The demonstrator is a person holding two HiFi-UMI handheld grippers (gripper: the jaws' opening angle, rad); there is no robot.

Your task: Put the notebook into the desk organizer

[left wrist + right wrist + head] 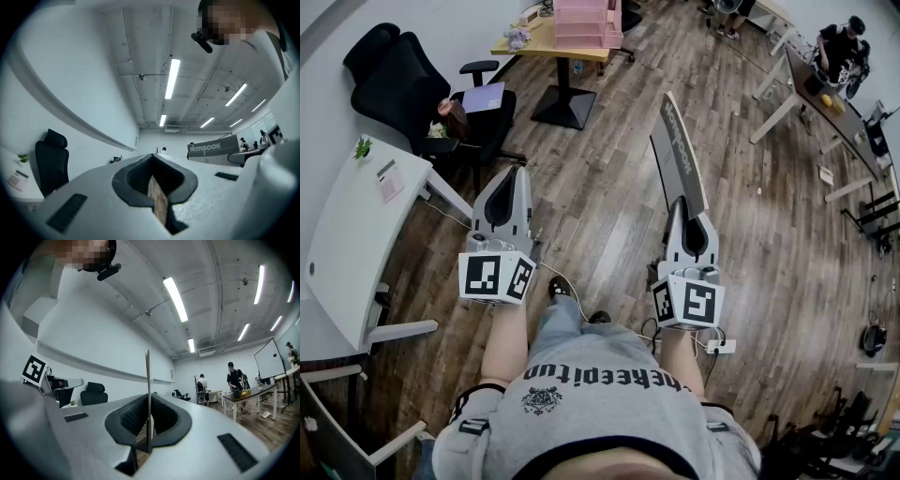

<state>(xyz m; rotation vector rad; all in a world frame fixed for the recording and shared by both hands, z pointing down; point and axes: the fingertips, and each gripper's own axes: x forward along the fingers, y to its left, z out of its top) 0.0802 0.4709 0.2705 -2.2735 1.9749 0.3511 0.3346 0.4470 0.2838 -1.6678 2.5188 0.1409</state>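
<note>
Notebook [677,150] is clamped edge-on in the right gripper [684,208], well apart from the pink desk organizer [581,21] on the far table [530,42], left gripper [514,176] is closed on nothing, so a firm pinch should be maintained and the notebook lined up with a compartment before release.

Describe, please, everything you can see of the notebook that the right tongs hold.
The notebook is thin and flat, with a dark grey cover that bears the pale word NOTEBOOK. It looks like card or paper. It is closed, held on edge, and reaches forward from the person, above the wooden floor. The right tongs are shut on its near end; nothing else touches it.
</note>
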